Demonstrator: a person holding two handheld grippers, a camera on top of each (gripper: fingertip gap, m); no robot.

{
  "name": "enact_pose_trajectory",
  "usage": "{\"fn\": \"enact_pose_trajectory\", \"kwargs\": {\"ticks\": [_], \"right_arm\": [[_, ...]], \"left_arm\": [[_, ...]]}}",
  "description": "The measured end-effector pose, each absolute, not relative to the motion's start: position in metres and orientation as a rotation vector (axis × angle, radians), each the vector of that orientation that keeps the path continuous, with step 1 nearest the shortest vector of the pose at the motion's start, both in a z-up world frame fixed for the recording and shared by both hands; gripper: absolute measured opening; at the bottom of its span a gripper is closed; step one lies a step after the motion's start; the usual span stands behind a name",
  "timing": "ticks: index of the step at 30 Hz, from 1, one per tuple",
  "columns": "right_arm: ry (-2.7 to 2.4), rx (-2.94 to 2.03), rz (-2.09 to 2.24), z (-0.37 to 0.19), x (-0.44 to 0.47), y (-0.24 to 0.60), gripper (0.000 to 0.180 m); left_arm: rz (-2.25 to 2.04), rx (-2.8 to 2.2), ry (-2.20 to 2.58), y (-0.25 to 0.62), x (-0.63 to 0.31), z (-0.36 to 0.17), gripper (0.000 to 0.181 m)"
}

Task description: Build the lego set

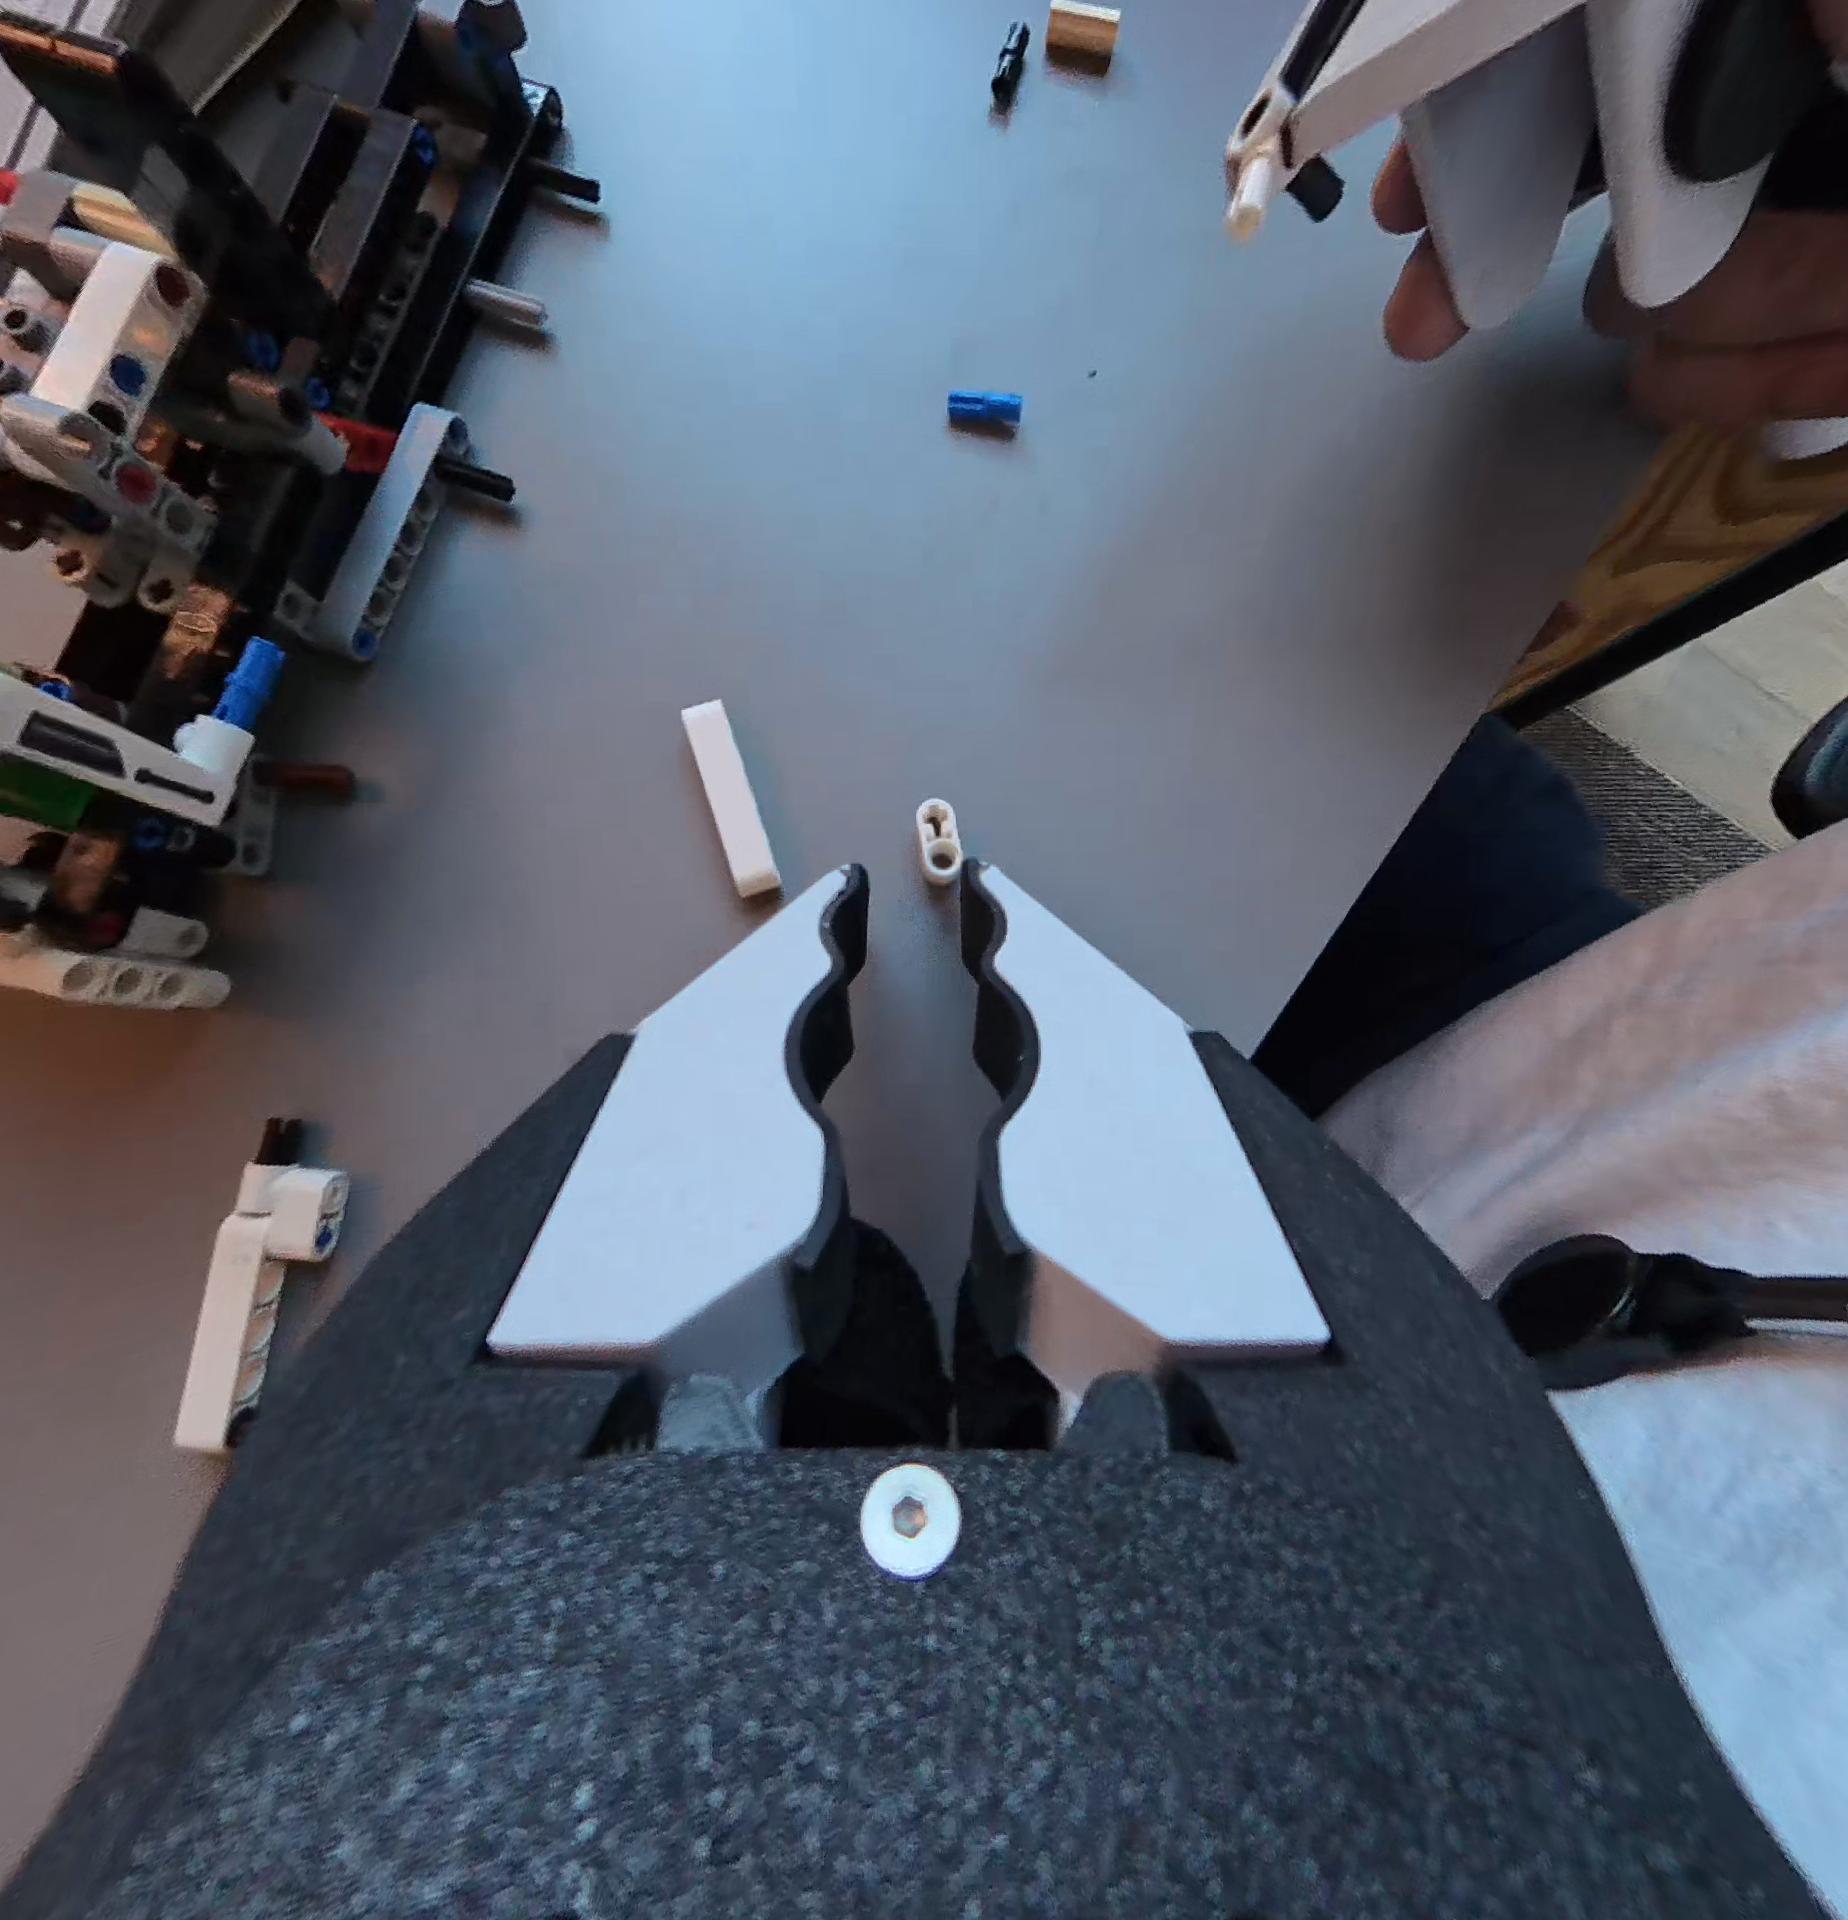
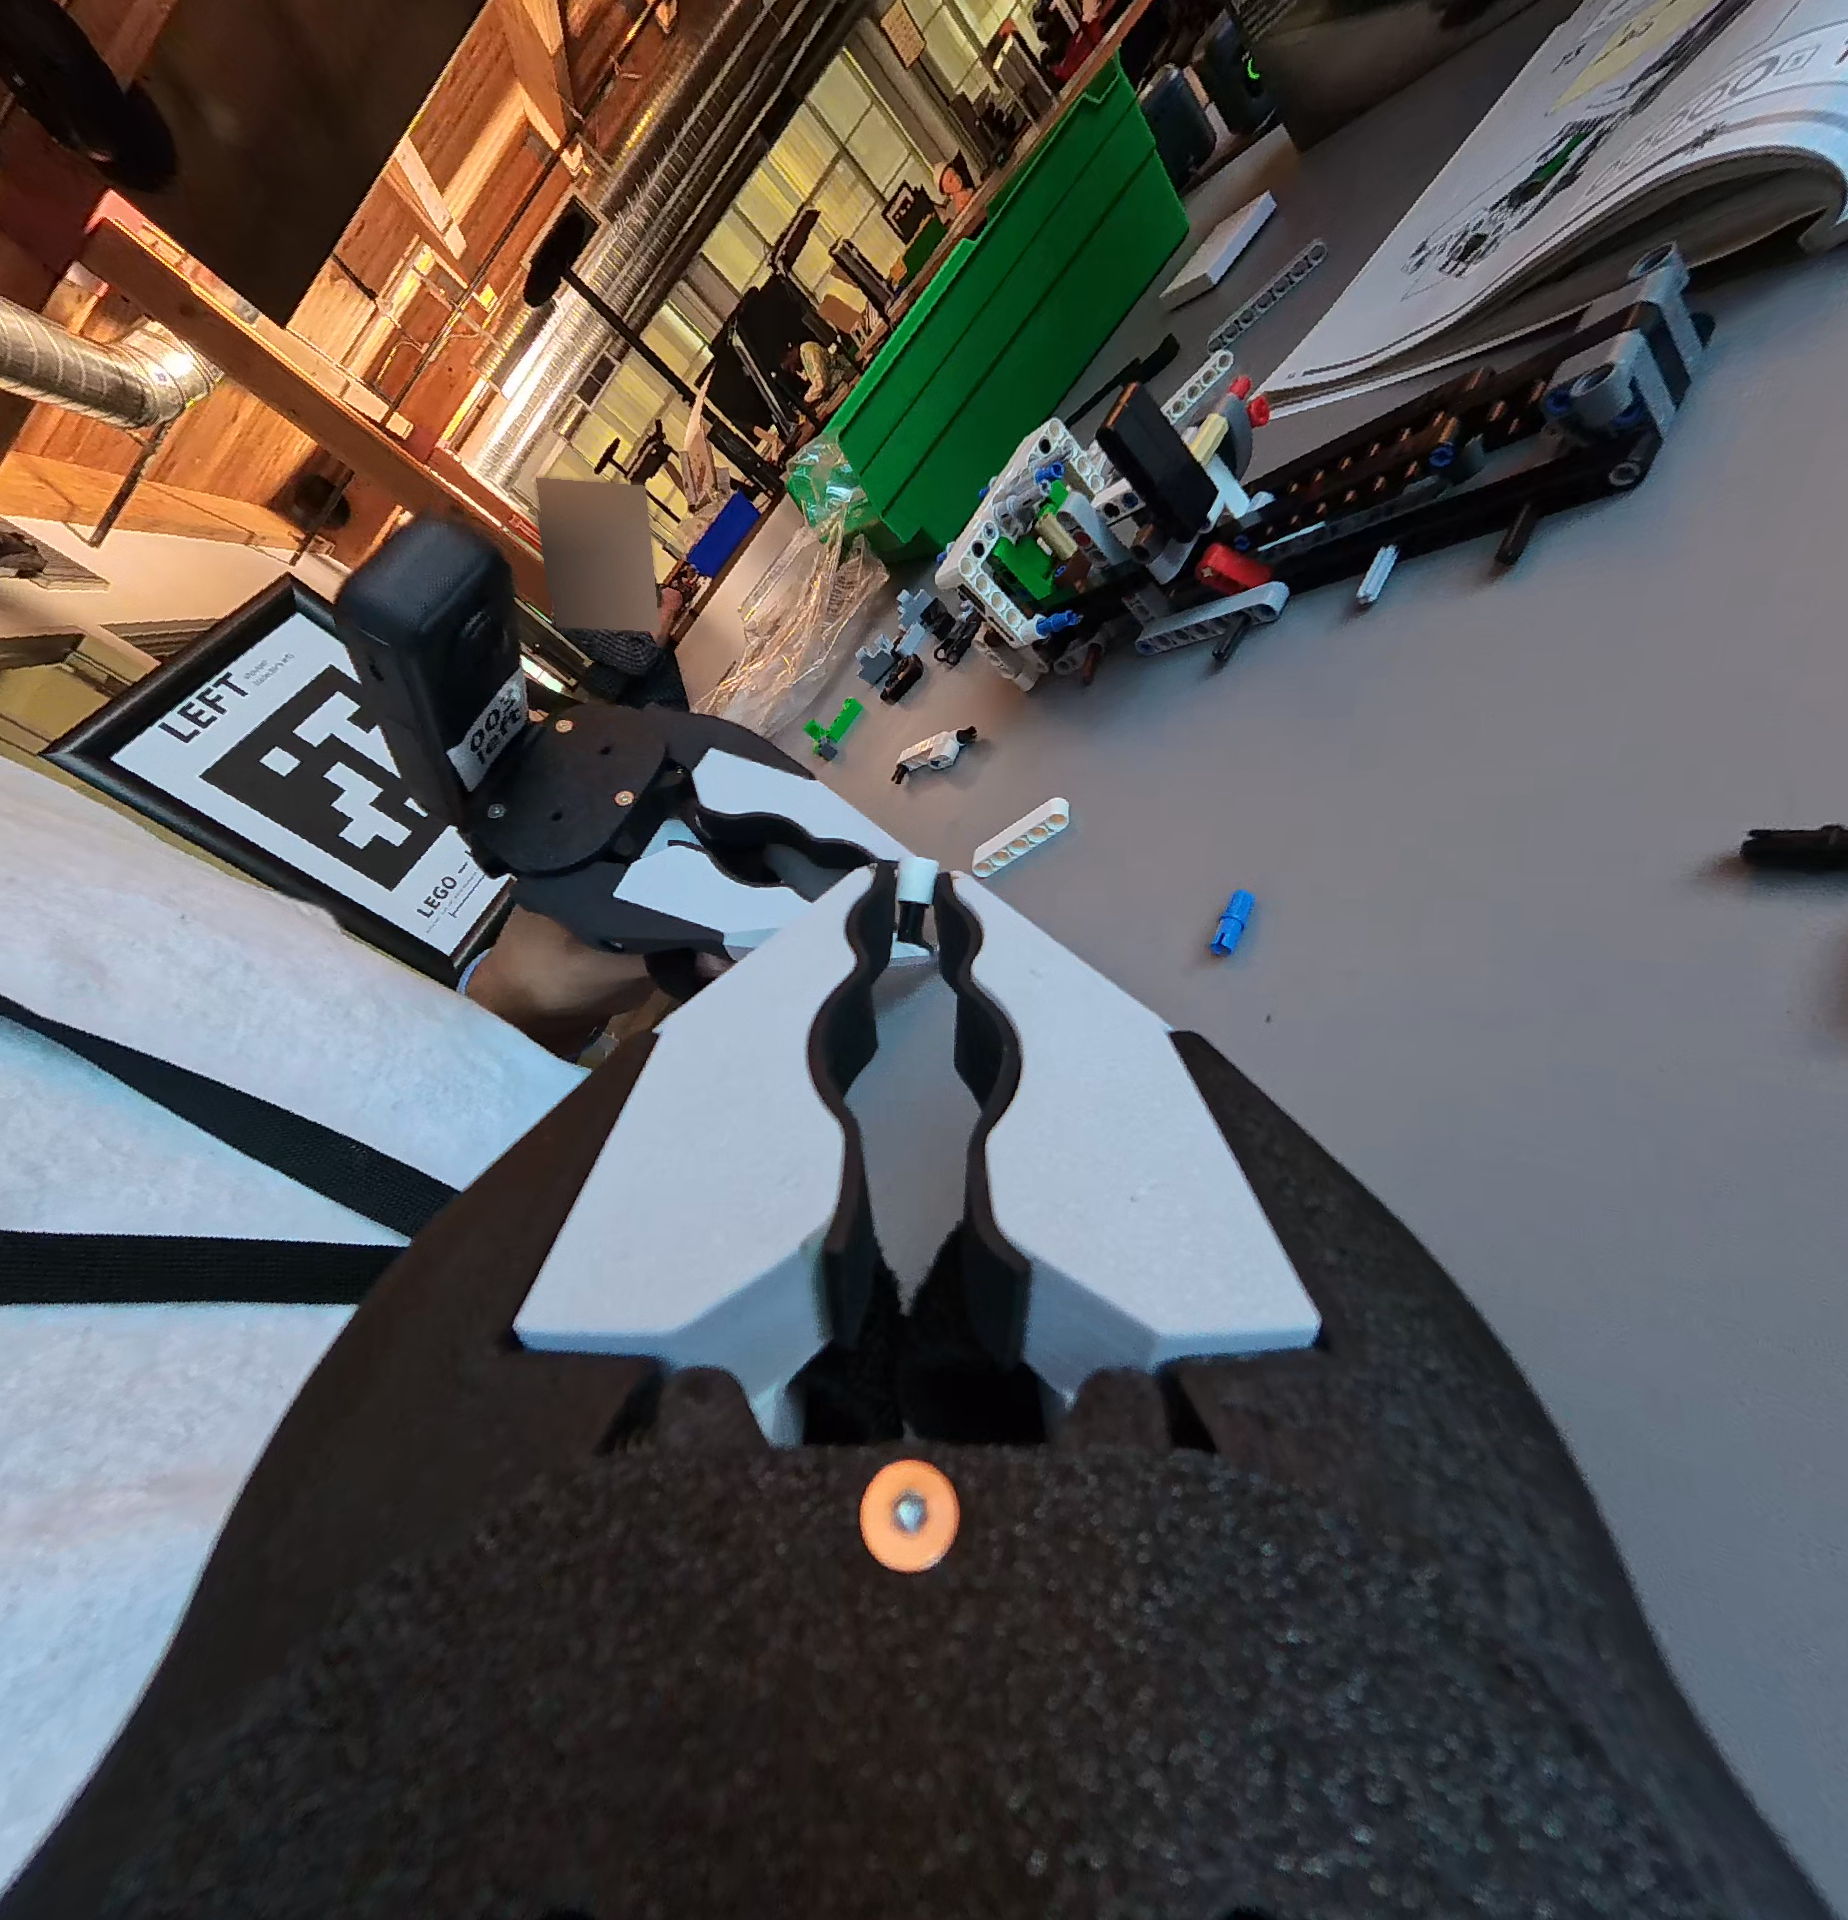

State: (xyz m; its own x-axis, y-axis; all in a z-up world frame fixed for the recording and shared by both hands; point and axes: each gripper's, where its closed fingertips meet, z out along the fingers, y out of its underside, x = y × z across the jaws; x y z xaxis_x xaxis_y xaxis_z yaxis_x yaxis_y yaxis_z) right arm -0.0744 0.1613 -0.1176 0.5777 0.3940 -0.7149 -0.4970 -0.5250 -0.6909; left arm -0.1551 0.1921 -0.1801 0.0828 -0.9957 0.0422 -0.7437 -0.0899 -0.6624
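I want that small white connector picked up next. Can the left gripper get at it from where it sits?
Probably yes. The left gripper is open, and the small white connector lies on bare table just beyond its fingertips, nearer the right one. The flat white piece lies off to the side, apart from it.

half-built lego model (image 2: 1138, 520) sits on the grey table, loose white connector (image 1: 938, 840) lying well apart.

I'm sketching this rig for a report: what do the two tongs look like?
Both tongs, left and right, have white wedge-shaped fingers lined with wavy black pads, set in a speckled black body with a round washer and screw. The right wrist view shows a black camera with a small white label atop the left one.
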Motion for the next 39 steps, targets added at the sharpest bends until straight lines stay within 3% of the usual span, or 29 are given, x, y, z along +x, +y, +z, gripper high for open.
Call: {"fn": "enact_pose_trajectory", "kwargs": {"ticks": [8,17,20,28,32,33,39], "right_arm": [[0.082,-1.817,1.107,-0.119,-0.075,0.161,0.006],[0.087,-1.816,1.106,-0.119,-0.074,0.161,0.006],[0.084,-1.821,1.103,-0.119,-0.075,0.161,0.006],[0.073,-1.834,1.106,-0.121,-0.077,0.162,0.006],[0.072,-1.852,1.085,-0.124,-0.078,0.162,0.006],[0.074,-1.855,1.082,-0.124,-0.078,0.163,0.006],[0.082,-1.859,1.080,-0.125,-0.077,0.165,0.006]], "left_arm": [[-0.950,-1.850,1.783,0.153,-0.137,-0.180,0.016],[-0.782,-1.538,1.980,0.174,-0.145,-0.178,0.023],[-0.858,-1.431,2.092,0.175,-0.148,-0.183,0.012],[-0.874,-1.091,2.280,0.184,-0.139,-0.182,0.027],[-0.829,-0.933,2.315,0.180,-0.131,-0.184,0.020],[-0.829,-0.925,2.337,0.179,-0.131,-0.185,0.007],[-0.809,-0.879,2.406,0.176,-0.136,-0.186,0.005]]}}
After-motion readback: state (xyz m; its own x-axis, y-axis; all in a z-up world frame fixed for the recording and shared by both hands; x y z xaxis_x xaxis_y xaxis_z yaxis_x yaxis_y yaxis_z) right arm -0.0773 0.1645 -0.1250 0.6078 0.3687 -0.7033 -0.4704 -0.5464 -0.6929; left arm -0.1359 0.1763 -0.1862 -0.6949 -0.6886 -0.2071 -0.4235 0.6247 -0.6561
